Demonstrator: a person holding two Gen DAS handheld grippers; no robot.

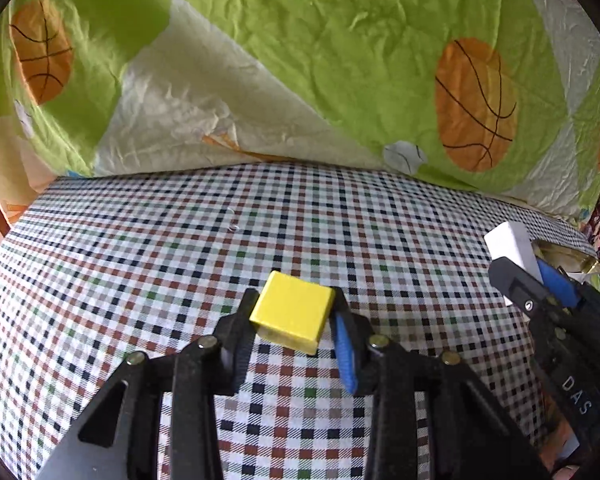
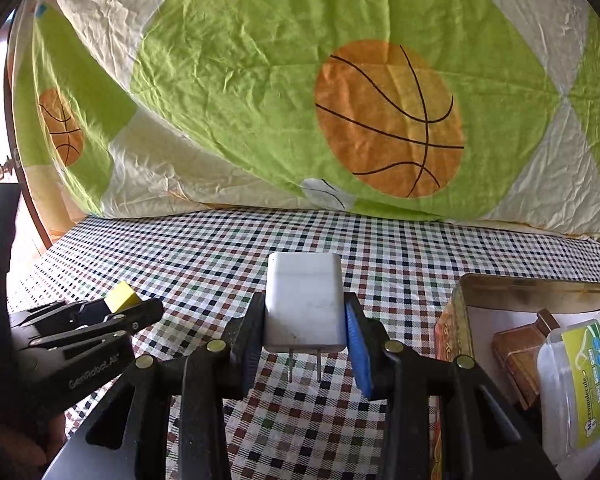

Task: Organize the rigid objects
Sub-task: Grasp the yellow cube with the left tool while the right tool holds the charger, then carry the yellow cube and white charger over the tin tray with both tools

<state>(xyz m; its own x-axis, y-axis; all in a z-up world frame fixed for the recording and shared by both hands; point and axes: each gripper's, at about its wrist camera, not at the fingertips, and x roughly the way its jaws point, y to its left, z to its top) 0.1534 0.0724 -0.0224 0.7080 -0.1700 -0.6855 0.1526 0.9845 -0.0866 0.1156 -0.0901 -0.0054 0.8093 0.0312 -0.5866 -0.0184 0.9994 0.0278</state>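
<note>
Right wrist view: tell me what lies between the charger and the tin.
Only the right claw's blue-padded finger and bare checked cloth separate the charger from the tin, as the right wrist view shows.

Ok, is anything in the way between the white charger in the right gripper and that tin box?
Nothing visible blocks it. The white charger is held in the right gripper, and only bare checkered cloth lies between it and the open tin box to its right.

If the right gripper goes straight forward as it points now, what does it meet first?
Probably the green basketball quilt; only bare checkered cloth lies ahead of the right gripper and its white charger. Depth is unclear.
</note>
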